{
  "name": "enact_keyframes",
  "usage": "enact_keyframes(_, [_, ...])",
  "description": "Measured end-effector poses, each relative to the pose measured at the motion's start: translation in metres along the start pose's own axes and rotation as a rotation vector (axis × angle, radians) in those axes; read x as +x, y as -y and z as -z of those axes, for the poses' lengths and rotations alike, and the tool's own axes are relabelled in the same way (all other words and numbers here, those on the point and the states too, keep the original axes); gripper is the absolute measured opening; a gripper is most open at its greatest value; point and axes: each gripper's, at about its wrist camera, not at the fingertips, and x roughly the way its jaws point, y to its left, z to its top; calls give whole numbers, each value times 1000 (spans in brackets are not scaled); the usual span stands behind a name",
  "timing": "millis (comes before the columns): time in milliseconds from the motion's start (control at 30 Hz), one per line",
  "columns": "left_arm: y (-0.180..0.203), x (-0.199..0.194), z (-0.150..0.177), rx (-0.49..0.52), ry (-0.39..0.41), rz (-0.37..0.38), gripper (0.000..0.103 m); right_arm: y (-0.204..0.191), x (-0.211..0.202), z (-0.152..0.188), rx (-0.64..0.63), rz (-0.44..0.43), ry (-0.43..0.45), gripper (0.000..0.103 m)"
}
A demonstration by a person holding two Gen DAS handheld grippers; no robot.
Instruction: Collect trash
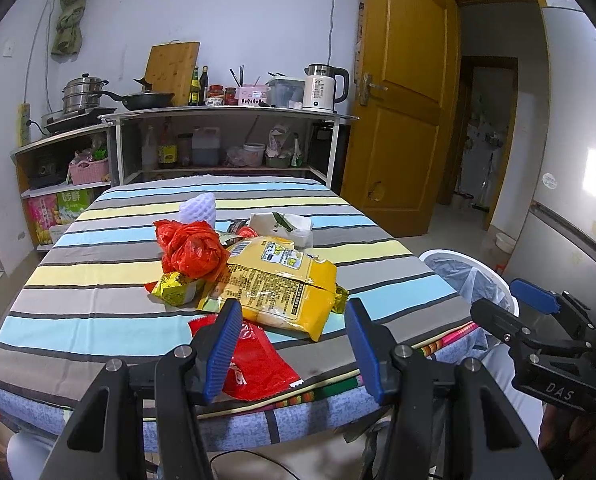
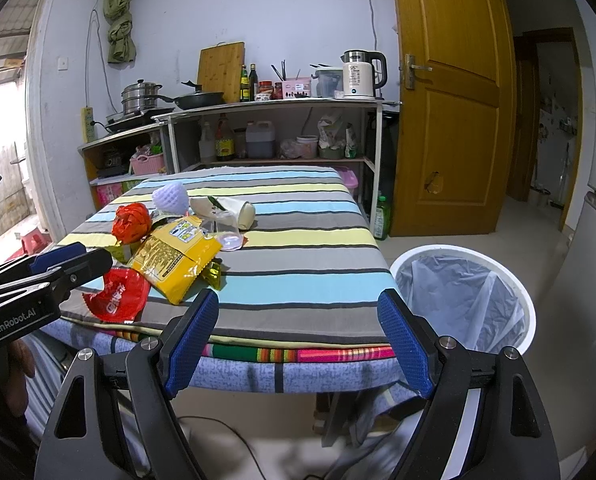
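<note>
Trash lies in a heap on the striped table [image 1: 98, 280]: a large yellow snack bag [image 1: 282, 284], a crumpled red plastic bag [image 1: 190, 248], a flat red wrapper [image 1: 254, 360] at the front edge, a small yellow-green wrapper [image 1: 174, 286], a white foam net [image 1: 198, 206] and a white paper pack [image 1: 286, 226]. A clear plastic cup [image 2: 226, 232] lies beside the yellow bag [image 2: 174, 258]. My left gripper [image 1: 290, 348] is open and empty, just in front of the yellow bag and over the red wrapper. My right gripper [image 2: 298, 340] is open and empty at the table's front edge [image 2: 298, 332], beside the white bin [image 2: 465, 296].
The bin with a clear liner [image 1: 469, 276] stands on the floor right of the table. A kitchen shelf [image 1: 226, 140] with pots, bottles and a kettle [image 1: 321, 88] stands behind the table. A wooden door [image 1: 401, 112] is open at right. A fridge [image 1: 577, 160] is at far right.
</note>
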Motion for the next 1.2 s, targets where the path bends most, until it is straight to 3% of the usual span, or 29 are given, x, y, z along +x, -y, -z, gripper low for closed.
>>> enact_keyframes(1200, [1, 0, 3, 21, -4, -6, 53, 2, -1, -1, 0, 1, 3, 82])
